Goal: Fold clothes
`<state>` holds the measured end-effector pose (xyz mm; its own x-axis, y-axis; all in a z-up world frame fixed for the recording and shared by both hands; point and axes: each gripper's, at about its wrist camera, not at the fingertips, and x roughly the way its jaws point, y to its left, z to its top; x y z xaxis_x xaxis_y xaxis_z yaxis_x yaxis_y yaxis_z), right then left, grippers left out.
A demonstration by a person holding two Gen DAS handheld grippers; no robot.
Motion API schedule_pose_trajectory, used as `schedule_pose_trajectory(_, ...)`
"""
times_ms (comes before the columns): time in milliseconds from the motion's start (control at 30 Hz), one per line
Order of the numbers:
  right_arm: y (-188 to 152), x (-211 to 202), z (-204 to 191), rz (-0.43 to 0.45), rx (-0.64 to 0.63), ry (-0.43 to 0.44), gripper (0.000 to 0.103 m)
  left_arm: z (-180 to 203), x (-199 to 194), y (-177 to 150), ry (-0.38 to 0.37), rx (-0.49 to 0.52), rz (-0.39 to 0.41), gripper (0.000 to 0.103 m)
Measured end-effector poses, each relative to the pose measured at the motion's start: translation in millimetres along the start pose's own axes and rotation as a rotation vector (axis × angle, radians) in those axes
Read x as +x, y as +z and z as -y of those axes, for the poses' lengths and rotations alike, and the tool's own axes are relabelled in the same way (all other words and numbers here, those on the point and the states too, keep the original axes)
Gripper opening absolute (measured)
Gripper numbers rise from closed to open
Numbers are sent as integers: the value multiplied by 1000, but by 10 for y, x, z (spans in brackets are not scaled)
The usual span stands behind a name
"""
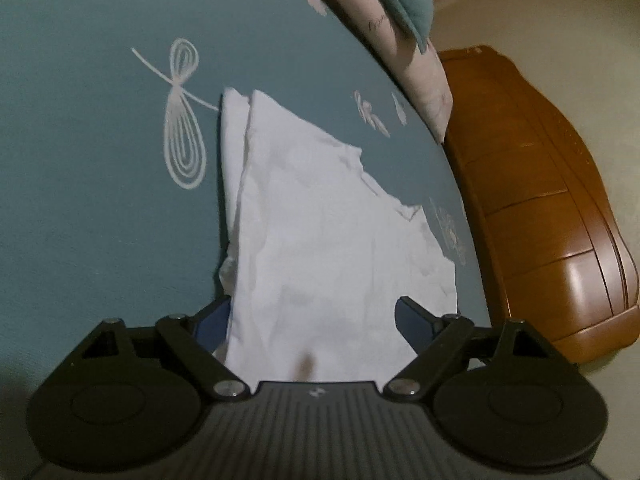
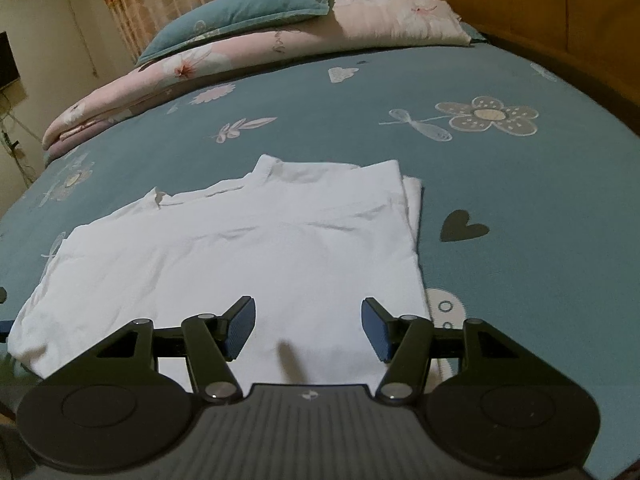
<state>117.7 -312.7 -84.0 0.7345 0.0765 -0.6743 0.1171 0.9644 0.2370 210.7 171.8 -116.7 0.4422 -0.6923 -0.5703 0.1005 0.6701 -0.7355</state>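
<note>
Bed sheet (image 2: 520,200) | white shirt (image 2: 248,248) flat under both spread, empty jaws

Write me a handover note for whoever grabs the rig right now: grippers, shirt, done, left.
Left gripper: open, nothing gripped, above the near edge of the white shirt.
Right gripper: open, empty, over the shirt's near hem.
Shirt lies flat on the blue bedsheet, sides apparently folded in, collar at the far end.
Left: probably fold it hem to collar, then smooth.
</note>
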Motion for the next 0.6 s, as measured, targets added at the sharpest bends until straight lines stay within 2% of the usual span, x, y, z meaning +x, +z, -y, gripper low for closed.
schedule_pose_trajectory(67,7,-26,-25,2,-3,-2,64,8,-81,-18,14,26,29,86)
schedule_pose_trajectory(167,10,-41,-82,-3,-19,1,64,-5,-80,-75,-41,23,-1,86)
schedule_pose_trajectory(267,7,-33,-158,-11,-30,3,64,-24,-47,-125,-17,33,-27,83)
schedule_pose_trajectory(333,4,-43,-204,-12,-32,14,63,-45,-59,-151,-15,28,-34,74)
schedule_pose_trajectory(400,0,-62,-245,-13,-40,23,63,-23,-103,-164,1,59,-48,48)
schedule_pose_trajectory(467,-1,-77,-277,-15,-49,23,64,21,-105,-184,92,113,-106,33)
schedule_pose_trajectory(533,-1,-91,-295,-16,-53,26,64,58,-87,-203,166,170,-146,28)
schedule_pose_trajectory(600,-1,-103,-309,-18,-59,27,64,132,-119,-159,215,208,-149,28)
